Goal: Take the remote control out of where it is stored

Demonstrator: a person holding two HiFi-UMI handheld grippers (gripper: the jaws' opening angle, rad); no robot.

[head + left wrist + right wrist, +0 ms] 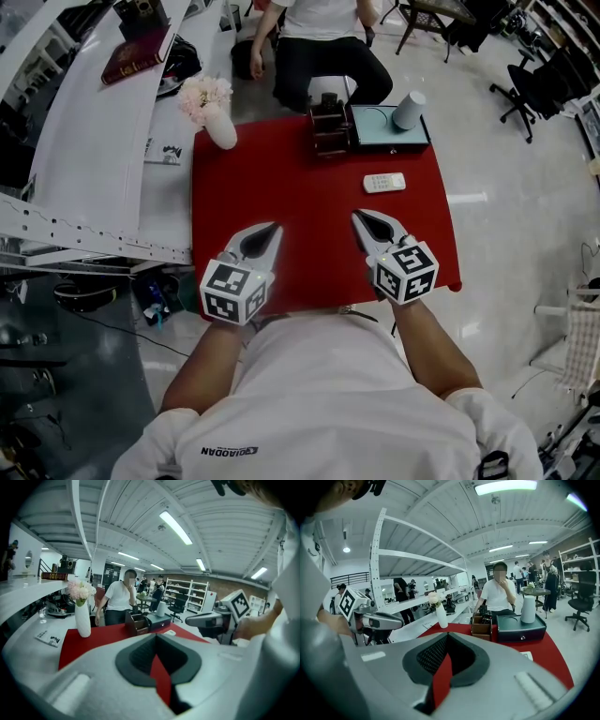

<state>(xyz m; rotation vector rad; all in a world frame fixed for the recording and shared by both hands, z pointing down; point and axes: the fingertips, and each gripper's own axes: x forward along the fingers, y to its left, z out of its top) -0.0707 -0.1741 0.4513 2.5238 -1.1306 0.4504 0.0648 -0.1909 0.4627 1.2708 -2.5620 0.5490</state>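
Head view: the remote control lies flat on the red cloth, out in the open, just in front of the teal drawer box, which carries a grey cylinder. A brown organiser stands beside the box and a vase sits at the cloth's far left corner. The right gripper hangs over the near part of the cloth, jaws pressed together and empty. The remote is ahead of its tips and a little to the right, clearly apart, no contact. The left gripper is alongside, also closed on nothing, farther from the remote. Left gripper view: pads meet, only red cloth shows through the gap; the remote is a small white shape past the jaws, right of centre, near the box. Right gripper view: jaws together, nothing pinched, and the remote peeks out low right, partly hidden by the gripper body, with the drawer box behind it.
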